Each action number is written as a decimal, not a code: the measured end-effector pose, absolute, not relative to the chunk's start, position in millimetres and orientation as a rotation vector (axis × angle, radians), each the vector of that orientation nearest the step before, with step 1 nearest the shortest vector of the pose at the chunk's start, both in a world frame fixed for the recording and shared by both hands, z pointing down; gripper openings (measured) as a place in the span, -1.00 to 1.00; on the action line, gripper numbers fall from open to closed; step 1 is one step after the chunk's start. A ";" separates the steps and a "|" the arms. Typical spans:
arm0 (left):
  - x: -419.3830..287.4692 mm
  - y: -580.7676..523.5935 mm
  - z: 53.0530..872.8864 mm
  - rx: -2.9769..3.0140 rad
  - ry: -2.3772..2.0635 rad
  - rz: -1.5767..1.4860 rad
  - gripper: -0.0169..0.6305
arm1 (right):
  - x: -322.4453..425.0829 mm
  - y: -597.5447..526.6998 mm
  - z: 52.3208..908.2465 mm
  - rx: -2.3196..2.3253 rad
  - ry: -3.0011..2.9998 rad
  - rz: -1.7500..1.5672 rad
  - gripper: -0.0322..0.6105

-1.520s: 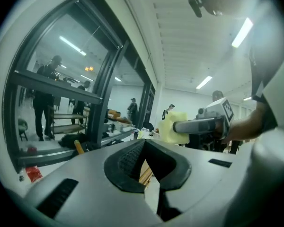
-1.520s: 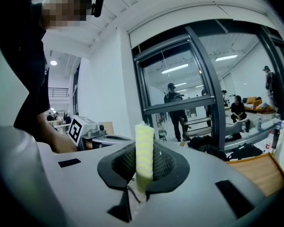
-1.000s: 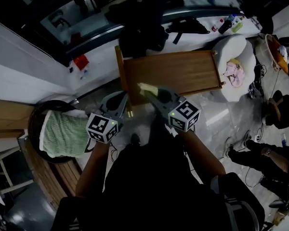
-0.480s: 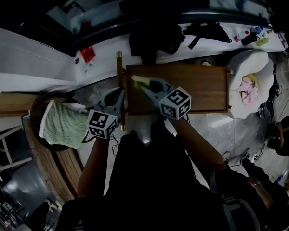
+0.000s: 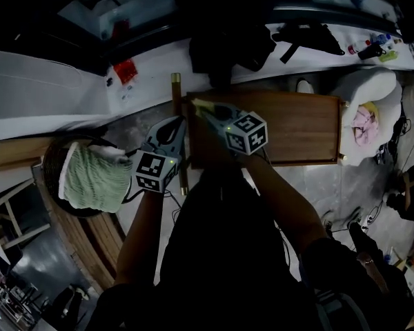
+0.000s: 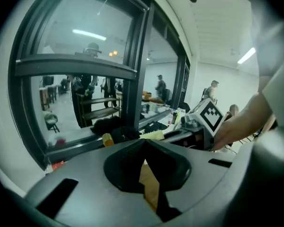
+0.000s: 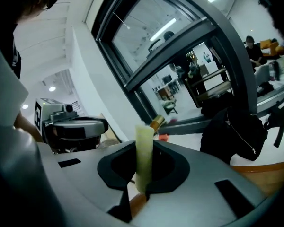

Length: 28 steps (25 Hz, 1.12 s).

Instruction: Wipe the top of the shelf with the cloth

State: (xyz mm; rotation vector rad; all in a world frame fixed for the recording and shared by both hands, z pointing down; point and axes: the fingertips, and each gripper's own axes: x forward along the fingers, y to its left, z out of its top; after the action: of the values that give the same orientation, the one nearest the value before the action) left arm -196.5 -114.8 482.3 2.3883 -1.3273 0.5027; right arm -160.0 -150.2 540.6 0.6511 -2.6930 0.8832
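One green towel (image 5: pixel 90 179) in a basket (image 5: pixel 50 185) far left. Both arms reach forward. Left gripper (image 5: pixel 177 123), jaws together and empty, hangs beside the left edge of the one wooden shelf (image 5: pixel 297 126). Right gripper (image 5: pixel 207 110) is clamped on one yellow cloth (image 7: pixel 144 150), over the shelf top's left end.

I see the shelf (image 5: pixel 297 126) top as smooth brown wood w/ slight sheen; cloth (image 7: pixel 143 150) soft, matt fabric; right gripper (image 7: pixel 142 168) body matt grey plastic.
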 end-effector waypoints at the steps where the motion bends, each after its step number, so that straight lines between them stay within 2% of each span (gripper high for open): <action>1: -198.7 -117.8 487.8 2.387 -1.321 0.516 -0.93 | -164.1 -151.5 548.3 0.652 -2.679 0.874 -0.76; 15: -207.6 -142.6 524.6 2.356 -1.286 0.562 -0.93 | -188.9 -169.3 643.7 0.737 -2.512 0.817 -0.76; 28: -207.5 -139.3 523.9 2.344 -1.274 0.590 -0.93 | -175.6 -172.4 687.1 0.731 -2.342 0.759 -0.76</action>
State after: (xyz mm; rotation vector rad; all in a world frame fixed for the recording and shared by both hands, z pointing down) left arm -207.5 -139.3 523.9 2.3442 -1.2736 0.5897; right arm -175.6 -172.4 687.1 0.7313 -2.3421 0.7585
